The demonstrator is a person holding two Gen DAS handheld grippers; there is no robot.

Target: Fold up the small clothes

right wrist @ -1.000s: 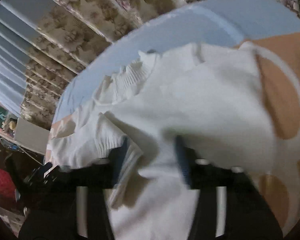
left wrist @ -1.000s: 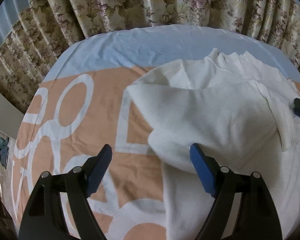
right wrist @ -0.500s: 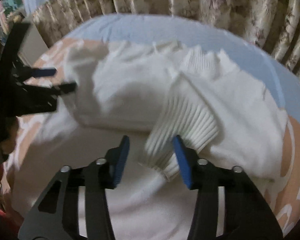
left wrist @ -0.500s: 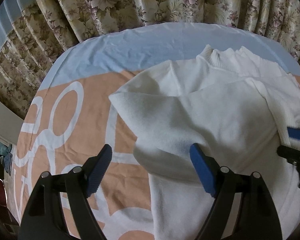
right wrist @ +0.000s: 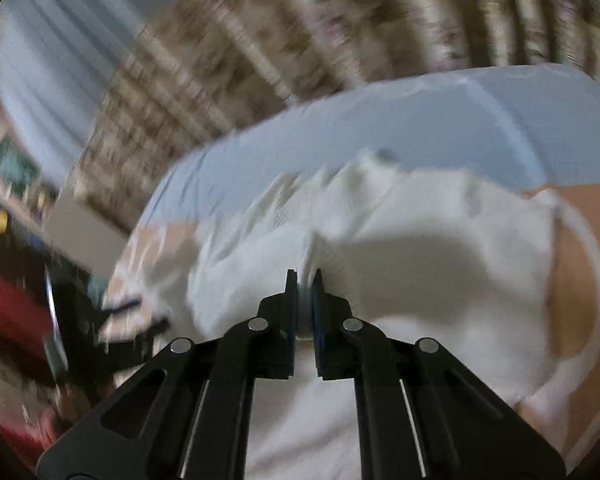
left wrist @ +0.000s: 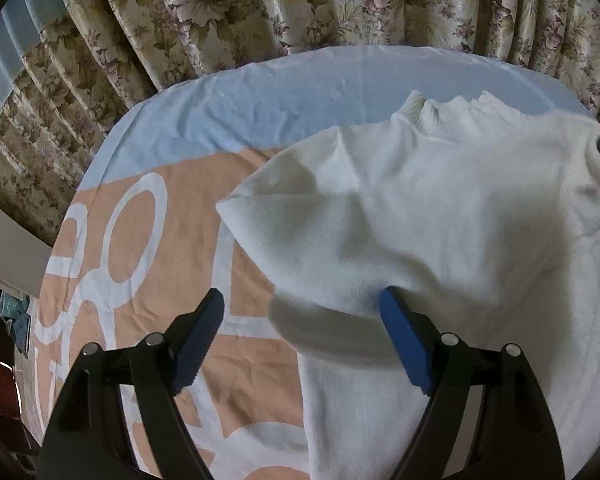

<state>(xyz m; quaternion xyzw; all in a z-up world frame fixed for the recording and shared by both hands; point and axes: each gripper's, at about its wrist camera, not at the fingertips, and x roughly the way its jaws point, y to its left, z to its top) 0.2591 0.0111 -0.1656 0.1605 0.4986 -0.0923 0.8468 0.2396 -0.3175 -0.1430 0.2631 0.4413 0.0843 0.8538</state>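
1. One white knit sweater [left wrist: 440,216] lies on the right half of the orange-and-white patterned sheet [left wrist: 112,264], its ribbed collar at the far side.
2. Right gripper [right wrist: 304,280], whose jaws have just been closing, is clenched on a thin pinch of the sweater; so little cloth could slip out if tugged hard.
3. Left gripper [left wrist: 300,320] stands released, with a folded bulge between its pads, unpinched; unanchored, the fold may drag or bunch.
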